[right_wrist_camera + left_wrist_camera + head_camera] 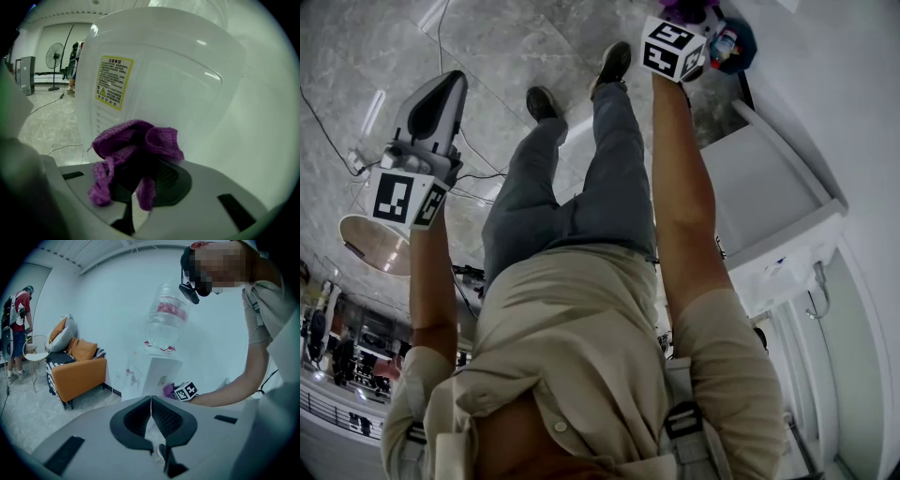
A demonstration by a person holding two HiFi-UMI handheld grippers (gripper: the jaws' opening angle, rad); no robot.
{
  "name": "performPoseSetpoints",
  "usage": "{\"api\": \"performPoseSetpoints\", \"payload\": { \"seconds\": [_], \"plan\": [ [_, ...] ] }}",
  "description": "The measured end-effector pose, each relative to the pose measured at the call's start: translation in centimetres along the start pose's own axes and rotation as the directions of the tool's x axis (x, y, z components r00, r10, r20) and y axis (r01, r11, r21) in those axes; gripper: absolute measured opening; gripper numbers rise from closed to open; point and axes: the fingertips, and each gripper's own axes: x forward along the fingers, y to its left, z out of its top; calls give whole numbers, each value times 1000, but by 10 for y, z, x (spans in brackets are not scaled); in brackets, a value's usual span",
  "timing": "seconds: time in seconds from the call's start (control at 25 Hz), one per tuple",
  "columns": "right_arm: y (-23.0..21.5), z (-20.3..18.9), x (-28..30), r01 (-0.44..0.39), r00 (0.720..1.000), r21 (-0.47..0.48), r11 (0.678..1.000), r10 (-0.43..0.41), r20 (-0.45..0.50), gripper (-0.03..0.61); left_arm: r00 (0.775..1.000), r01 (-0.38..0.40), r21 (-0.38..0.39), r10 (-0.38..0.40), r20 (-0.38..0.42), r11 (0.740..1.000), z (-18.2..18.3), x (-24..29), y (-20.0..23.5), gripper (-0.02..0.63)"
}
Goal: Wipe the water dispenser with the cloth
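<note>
The white water dispenser [164,79] fills the right gripper view, with a yellow label [114,82] on its panel. My right gripper [140,159] is shut on a purple cloth [126,140], which lies bunched against the panel. The left gripper view shows the dispenser [157,373] with its clear bottle [166,317] on top, and the right gripper's marker cube [186,391] and cloth [168,390] low at its side. My left gripper [151,401] is shut and empty, held well back. In the head view it [442,89] is at the left, and the right gripper [698,23] is beside the dispenser [769,206].
An orange armchair [77,371] with cushions and a round side table [37,355] stand to the dispenser's left, with a person in red [18,310] beyond. Cables [478,173] run over the marble floor. A standing fan [54,58] is further off.
</note>
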Motion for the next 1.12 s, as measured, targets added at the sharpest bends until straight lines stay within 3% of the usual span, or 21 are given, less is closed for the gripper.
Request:
{"api": "performPoseSetpoints", "payload": {
  "seconds": [0.24, 0.6, 0.84, 1.12],
  "plan": [
    [20, 4, 1, -26, 1000, 17, 1000, 26, 0, 52, 1000, -13, -17, 13, 7, 1000, -5, -4, 5, 21],
    [114, 28, 7, -150, 989, 62, 987, 151, -1, 52, 999, -50, -53, 50, 9, 997, -21, -13, 22, 21],
    [185, 45, 7, -297, 955, -25, 955, 297, 2, 52, 998, -69, -72, 70, 9, 995, -28, -17, 29, 21],
    [194, 43, 14, -327, 944, -64, 943, 329, 10, 52, 997, -79, -80, 79, 5, 994, -31, -13, 38, 21]
  ]
}}
